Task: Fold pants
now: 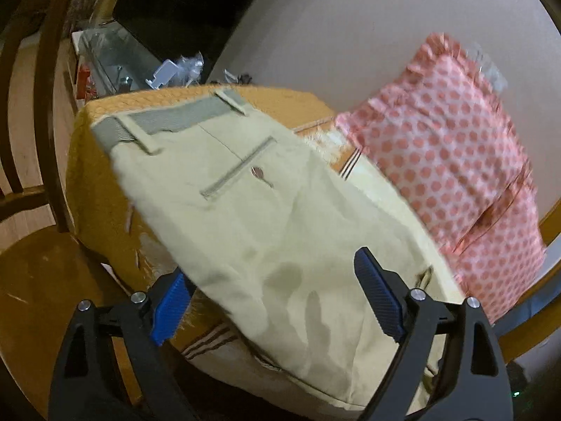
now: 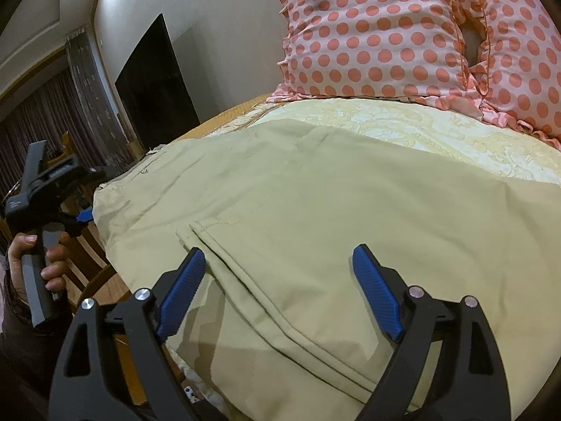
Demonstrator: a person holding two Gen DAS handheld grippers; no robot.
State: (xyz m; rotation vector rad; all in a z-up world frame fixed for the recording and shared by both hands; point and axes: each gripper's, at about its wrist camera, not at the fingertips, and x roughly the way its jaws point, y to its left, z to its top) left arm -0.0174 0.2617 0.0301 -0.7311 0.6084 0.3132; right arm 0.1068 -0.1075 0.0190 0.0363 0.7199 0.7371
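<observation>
Beige pants (image 1: 266,217) lie folded on the bed, with the waistband (image 1: 175,119) and a buttoned back pocket at the far end in the left wrist view. My left gripper (image 1: 273,273) is open just above the near part of the pants and holds nothing. In the right wrist view the pants (image 2: 315,203) spread across the bed, with a hemmed leg edge (image 2: 252,280) lying near the gripper. My right gripper (image 2: 280,256) is open over that edge, empty. The left gripper (image 2: 75,222) also shows at the far left, held in a hand.
A pink polka-dot pillow (image 2: 403,35) leans at the head of the bed on a cream patterned bedcover (image 2: 455,133). An orange mattress edge (image 1: 94,189) borders the pants. A wooden chair (image 1: 42,105) stands to the left. A glass shelf (image 1: 115,56) with clutter stands beyond the bed.
</observation>
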